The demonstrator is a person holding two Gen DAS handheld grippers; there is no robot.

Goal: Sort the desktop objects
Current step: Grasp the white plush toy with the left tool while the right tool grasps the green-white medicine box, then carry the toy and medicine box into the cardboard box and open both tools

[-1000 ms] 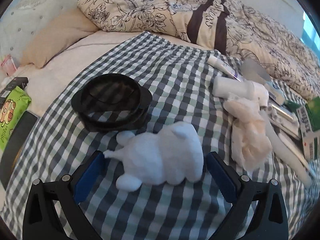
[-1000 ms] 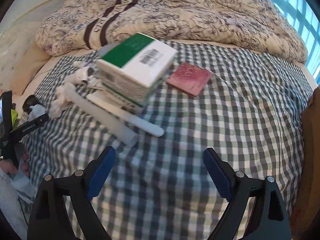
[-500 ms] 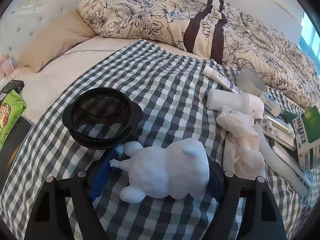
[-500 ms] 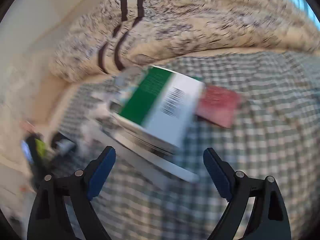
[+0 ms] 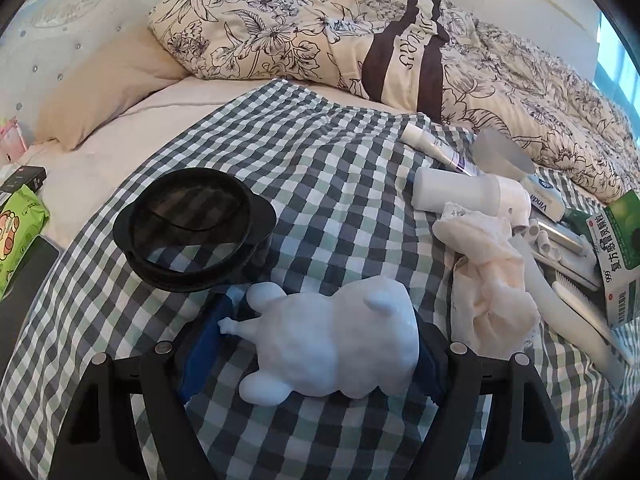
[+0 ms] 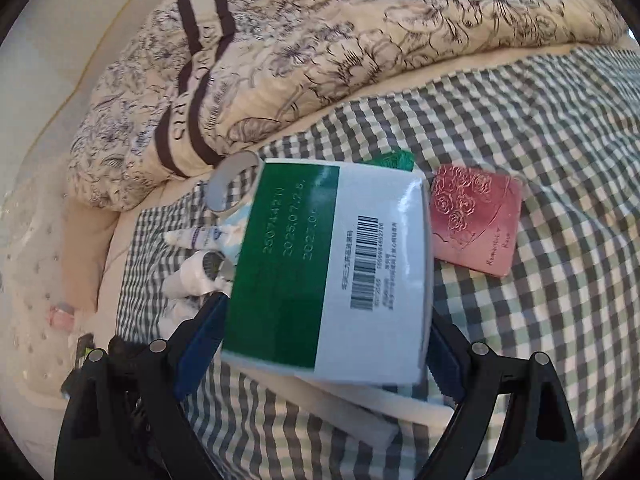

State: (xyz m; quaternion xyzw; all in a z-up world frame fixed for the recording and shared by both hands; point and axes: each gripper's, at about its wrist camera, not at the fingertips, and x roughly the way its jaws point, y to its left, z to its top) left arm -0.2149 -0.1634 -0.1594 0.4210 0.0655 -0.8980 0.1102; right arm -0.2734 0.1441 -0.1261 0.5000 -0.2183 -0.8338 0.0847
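Toy figure [image 5: 336,344]: white, lying on its side on the checked blanket [image 5: 320,184] of the bed, right between the fingers of the left hand-held gripper [image 5: 316,344].
Left hand-held gripper: its jaws have just been closing and now clamp the toy from both sides.
Just ahead to the left: a black round lid [image 5: 192,232]; ahead to the right: a white bottle [image 5: 460,194] and a crumpled cloth [image 5: 488,280].
Box [image 6: 332,276]: green and white, on the pile, between the fingers of the right hand-held gripper [image 6: 320,344].
Right hand-held gripper: jaws apart, straddling the box; I cannot tell if the pads touch it.
Beyond the box to the right: a red card [image 6: 476,220].
Step in hand: likely gripping the toy.
Next move: lift it clear without knocking the lid.
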